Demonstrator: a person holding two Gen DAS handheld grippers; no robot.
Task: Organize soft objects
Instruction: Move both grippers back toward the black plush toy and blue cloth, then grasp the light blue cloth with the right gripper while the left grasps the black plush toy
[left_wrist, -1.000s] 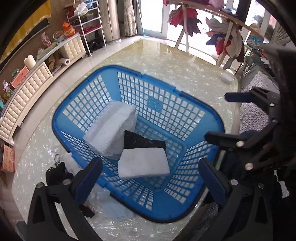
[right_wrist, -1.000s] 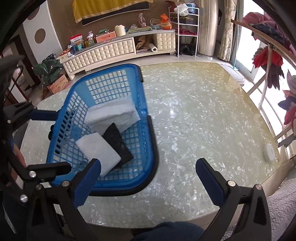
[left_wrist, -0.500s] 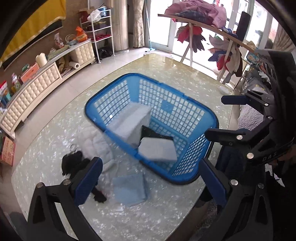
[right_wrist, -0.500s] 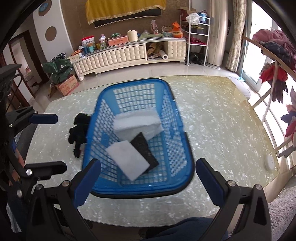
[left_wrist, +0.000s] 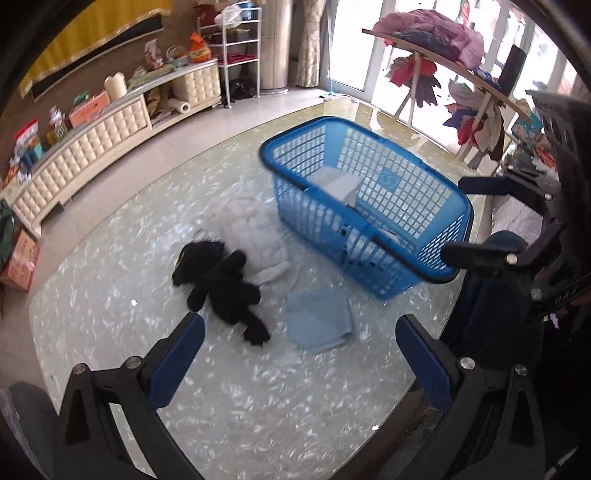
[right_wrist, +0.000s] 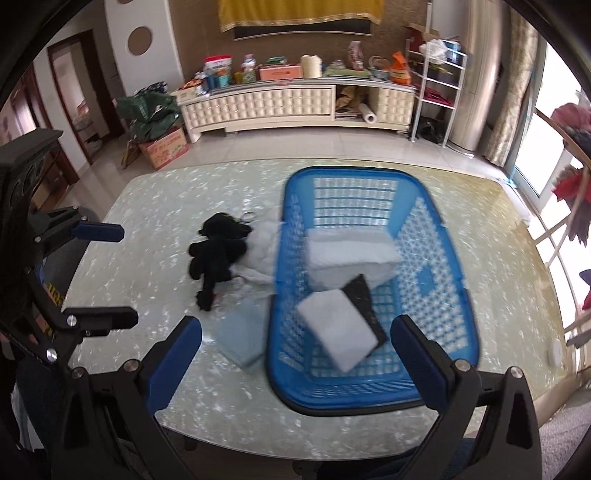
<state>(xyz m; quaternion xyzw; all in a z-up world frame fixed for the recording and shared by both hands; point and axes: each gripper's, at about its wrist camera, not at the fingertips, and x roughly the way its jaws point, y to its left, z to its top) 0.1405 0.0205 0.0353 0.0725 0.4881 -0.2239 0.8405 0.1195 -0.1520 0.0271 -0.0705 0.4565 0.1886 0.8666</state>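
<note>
A: Left wrist view, soft items outside the blue basket: black plush toy, white quilted cloth under its upper end, folded pale-blue cloth just beside the basket's near corner. All three lie on the glass table.

B: Already inside?

A: Right wrist view shows a white foam block, a white pad and a black pad beneath it.

B: Grippers?

A: Left gripper spread wide, nothing between the jaws; right gripper likewise released and empty.

B: Which takes the plush?

A: Judgement: the left. The toy sits ahead and slightly left of its jaws, long axis running diagonally from far-left to near-right. The right gripper faces the basket; the toy lies well off to its left.
</note>
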